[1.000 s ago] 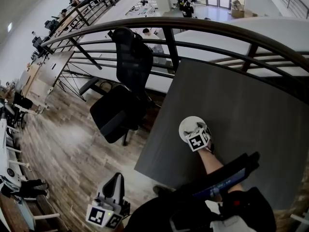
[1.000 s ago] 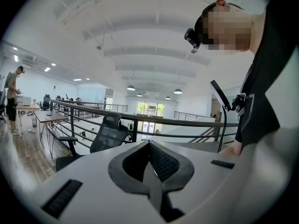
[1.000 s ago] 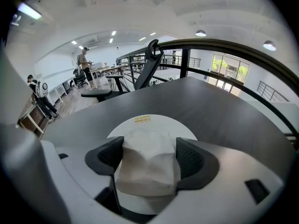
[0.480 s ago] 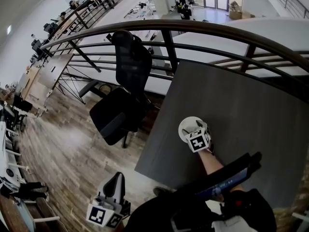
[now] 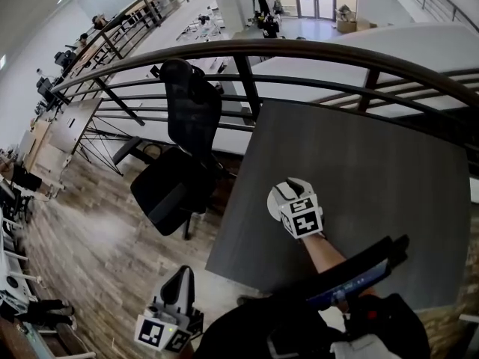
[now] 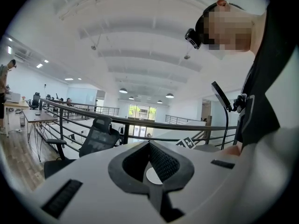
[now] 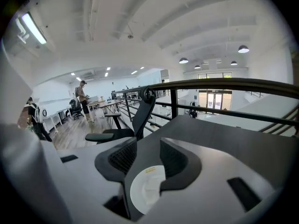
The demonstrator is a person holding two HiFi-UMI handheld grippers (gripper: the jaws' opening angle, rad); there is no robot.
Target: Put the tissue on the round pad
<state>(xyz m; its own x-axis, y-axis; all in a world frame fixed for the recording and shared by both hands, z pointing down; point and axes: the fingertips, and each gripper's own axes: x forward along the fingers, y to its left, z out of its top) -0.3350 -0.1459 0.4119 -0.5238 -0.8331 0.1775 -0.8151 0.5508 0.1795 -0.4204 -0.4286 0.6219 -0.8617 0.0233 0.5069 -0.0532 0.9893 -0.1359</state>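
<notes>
On the dark grey table (image 5: pixel 374 178) lies a round white pad (image 5: pixel 275 199) near the left edge. My right gripper (image 5: pixel 296 188) hovers right above the pad, and its marker cube (image 5: pixel 302 217) hides part of it. In the right gripper view the pad (image 7: pixel 140 197) lies under the jaws with a crumpled white tissue (image 7: pixel 152 188) on it. My right gripper's (image 7: pixel 145 158) jaws are closing with nothing pressed between them. My left gripper (image 5: pixel 171 321) hangs low beside me, off the table, over the wooden floor. Its fingertips meet and hold nothing.
A black office chair (image 5: pixel 185 137) stands by the table's left edge. A dark curved railing (image 5: pixel 337 51) runs behind the table, with an open office hall below. The table's near left corner (image 5: pixel 211 262) is close to my body.
The right gripper stays over the pad and its fingers stand closer together than before. The head view has shifted a little. The left gripper has not moved.
</notes>
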